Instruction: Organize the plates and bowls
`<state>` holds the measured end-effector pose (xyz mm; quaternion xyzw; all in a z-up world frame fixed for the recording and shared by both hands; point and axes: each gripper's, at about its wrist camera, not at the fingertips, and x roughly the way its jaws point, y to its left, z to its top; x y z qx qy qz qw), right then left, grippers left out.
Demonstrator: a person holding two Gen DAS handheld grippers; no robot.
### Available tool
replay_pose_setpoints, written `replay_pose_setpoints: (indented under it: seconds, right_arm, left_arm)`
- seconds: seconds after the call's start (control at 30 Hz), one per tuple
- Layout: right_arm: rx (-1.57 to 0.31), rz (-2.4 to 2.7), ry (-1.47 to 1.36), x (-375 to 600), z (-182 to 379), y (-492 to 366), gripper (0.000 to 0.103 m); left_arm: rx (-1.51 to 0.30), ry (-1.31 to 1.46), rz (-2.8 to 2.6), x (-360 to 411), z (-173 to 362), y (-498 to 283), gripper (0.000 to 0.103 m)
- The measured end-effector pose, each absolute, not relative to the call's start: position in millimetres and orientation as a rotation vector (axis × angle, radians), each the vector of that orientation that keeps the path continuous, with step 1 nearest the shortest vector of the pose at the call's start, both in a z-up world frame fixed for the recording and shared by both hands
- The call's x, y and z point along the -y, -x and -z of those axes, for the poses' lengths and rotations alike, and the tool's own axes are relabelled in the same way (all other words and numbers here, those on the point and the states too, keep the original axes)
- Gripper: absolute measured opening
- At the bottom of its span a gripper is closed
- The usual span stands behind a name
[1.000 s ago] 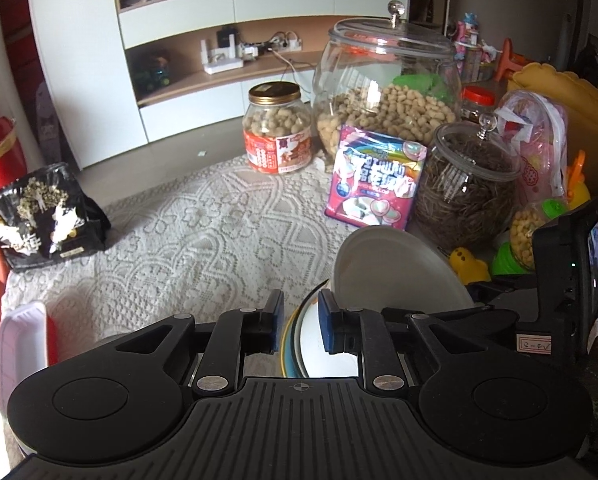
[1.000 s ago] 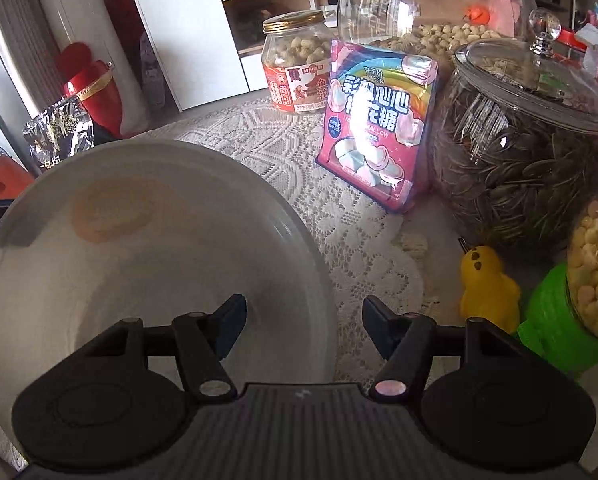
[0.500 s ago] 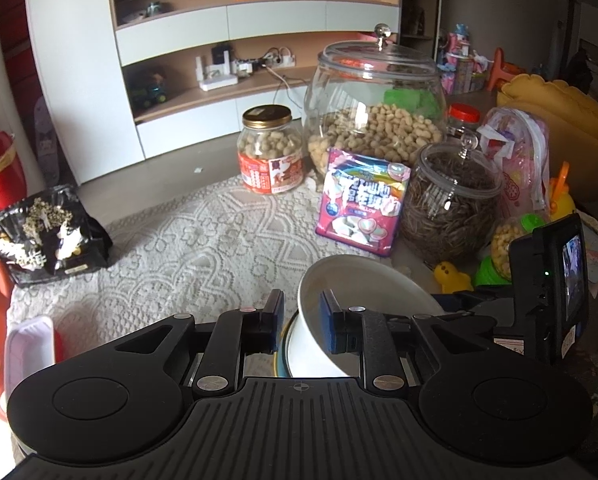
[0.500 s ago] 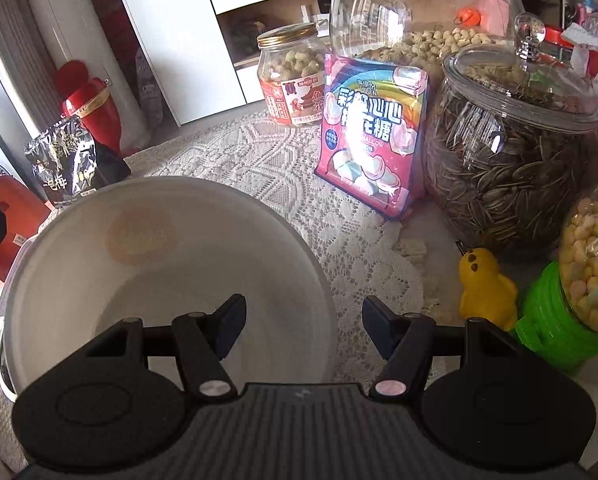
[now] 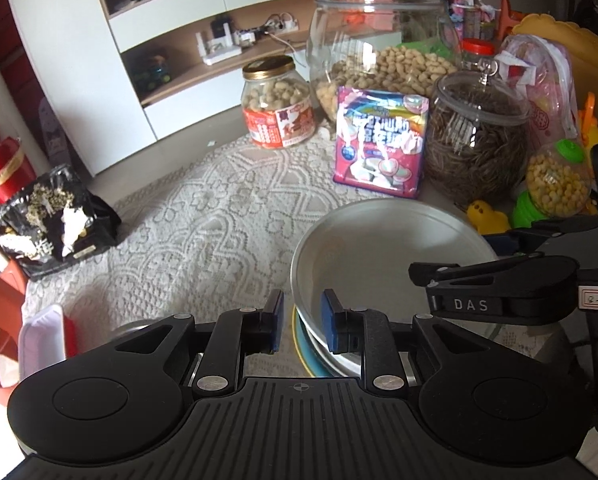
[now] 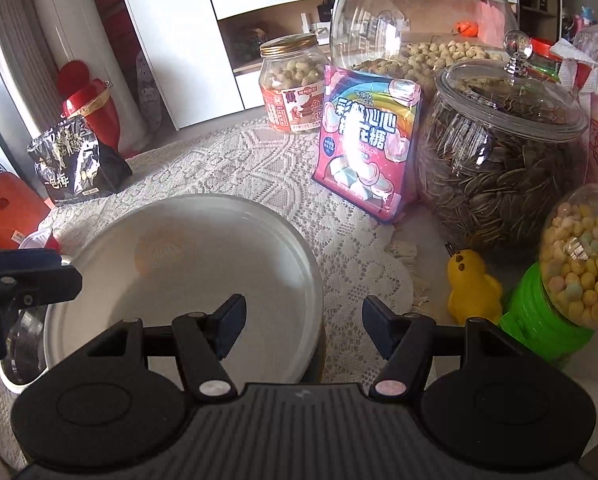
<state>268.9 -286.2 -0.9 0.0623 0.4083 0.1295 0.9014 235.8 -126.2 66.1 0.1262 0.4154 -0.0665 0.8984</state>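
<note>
1. The white bowl (image 5: 379, 256), in the left wrist view, is sitting mouth-up on a stack of plates (image 5: 305, 350) on the lace-covered tabletop (image 5: 203, 216), in front of the marshmallow bag (image 5: 381, 146). Being round, it has no long axis; its opening is facing straight up.
2. Our left gripper (image 5: 301, 322) is straddling the bowl's near rim: its fingers have just been opening, and are now a little apart with the rim between them, seemingly no longer pinching. We are judging this as the release step, the bowl just set on the stack.
3. In the right wrist view, the bowl (image 6: 187, 264) is lying level under our right gripper (image 6: 303, 322), whose fingers are standing about half open, one over the bowl's inside and one outside the rim, gripping nothing we can see.
4. Next, we are expecting to lift both grippers clear without tipping the bowl, then look for remaining dishes.
</note>
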Motion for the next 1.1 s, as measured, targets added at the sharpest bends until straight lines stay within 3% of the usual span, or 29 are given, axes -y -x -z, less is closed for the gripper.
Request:
replay_pose_setpoints:
  seconds: [0.37,0.73,0.97,1.1]
  right_arm:
    - [-0.927,-0.291,-0.114,281,15,-273,0.065]
    - [-1.070,-0.355,-0.337,300,37,-294,0.065]
    - [-1.152,-0.392,-0.447,307,46,-312,0.063]
    - [-1.161,-0.437,-0.428,306,47,-315,0.061]
  left_arm:
    - [-0.987,-0.120,0.155,105,-40,-255,0.032]
    - [-1.090,0.010,0.194,93,-27,-270,0.033]
    - [-1.179,0.061,0.178,81,-17,-289,0.049]
    - [-1.217,0.106,0.206,78,-8,-296,0.044]
